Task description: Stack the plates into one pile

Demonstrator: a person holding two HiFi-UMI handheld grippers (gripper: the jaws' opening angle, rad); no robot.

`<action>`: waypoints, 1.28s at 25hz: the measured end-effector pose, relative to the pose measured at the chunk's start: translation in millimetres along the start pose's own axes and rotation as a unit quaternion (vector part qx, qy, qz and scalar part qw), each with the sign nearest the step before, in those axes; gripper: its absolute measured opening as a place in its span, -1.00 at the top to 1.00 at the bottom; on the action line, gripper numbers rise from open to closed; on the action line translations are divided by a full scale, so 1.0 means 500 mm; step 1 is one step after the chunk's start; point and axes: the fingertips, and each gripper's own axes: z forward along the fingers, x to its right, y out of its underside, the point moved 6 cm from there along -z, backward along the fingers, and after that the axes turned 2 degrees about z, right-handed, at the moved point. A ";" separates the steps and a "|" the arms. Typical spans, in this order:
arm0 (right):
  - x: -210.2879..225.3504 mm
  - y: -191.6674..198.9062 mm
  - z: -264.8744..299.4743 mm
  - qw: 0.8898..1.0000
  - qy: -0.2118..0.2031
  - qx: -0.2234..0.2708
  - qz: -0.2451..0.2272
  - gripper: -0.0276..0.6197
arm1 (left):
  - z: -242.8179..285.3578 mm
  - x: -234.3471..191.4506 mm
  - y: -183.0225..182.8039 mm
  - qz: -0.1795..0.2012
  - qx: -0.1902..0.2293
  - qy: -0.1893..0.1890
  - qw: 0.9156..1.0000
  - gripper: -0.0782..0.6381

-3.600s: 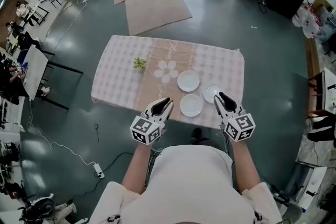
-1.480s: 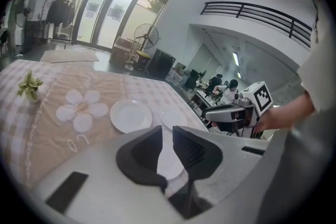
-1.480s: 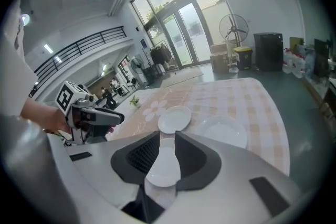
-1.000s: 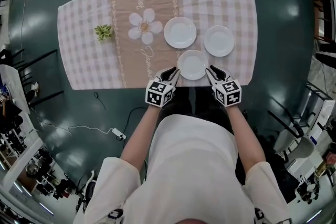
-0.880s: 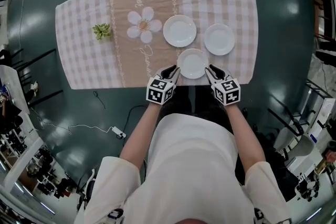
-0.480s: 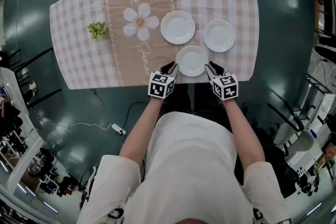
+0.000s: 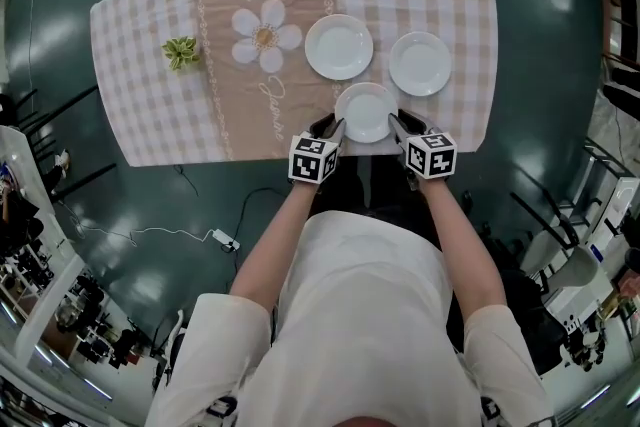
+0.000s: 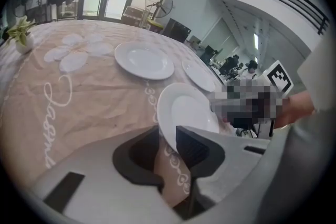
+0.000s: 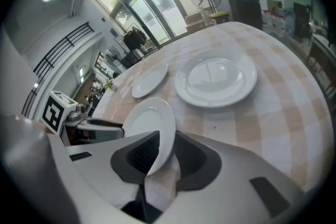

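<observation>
On the pink-and-white checked tablecloth (image 7: 140,105), a small green plant (image 7: 181,51) stands far left, well apart from the dishes. The left gripper (image 7: 328,125) reaches over the near table edge, its jaws parted around the left rim of a small round white ceramic plate (image 7: 366,111), with a gap beside the rim. Behind that plate lies a second round white plate (image 7: 339,46). The right gripper (image 7: 398,122) straddles the near plate's opposite rim, its jaws likewise apart. A third round white plate (image 7: 420,63) sits furthest right.
</observation>
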 end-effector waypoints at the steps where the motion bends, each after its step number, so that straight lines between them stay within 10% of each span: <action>1: 0.002 -0.001 0.001 1.000 -0.002 0.004 0.017 0.57 | 0.001 0.002 0.001 -0.002 0.000 -0.001 1.000 0.48; 15: 0.003 -0.005 -0.003 0.995 -0.022 0.016 0.101 0.73 | -0.013 -0.010 -0.004 -0.120 0.015 -0.005 0.993 0.63; 32: -0.048 -0.095 0.009 0.997 -0.030 0.021 0.071 0.73 | -0.068 -0.047 -0.086 -0.125 0.061 -0.015 0.990 0.65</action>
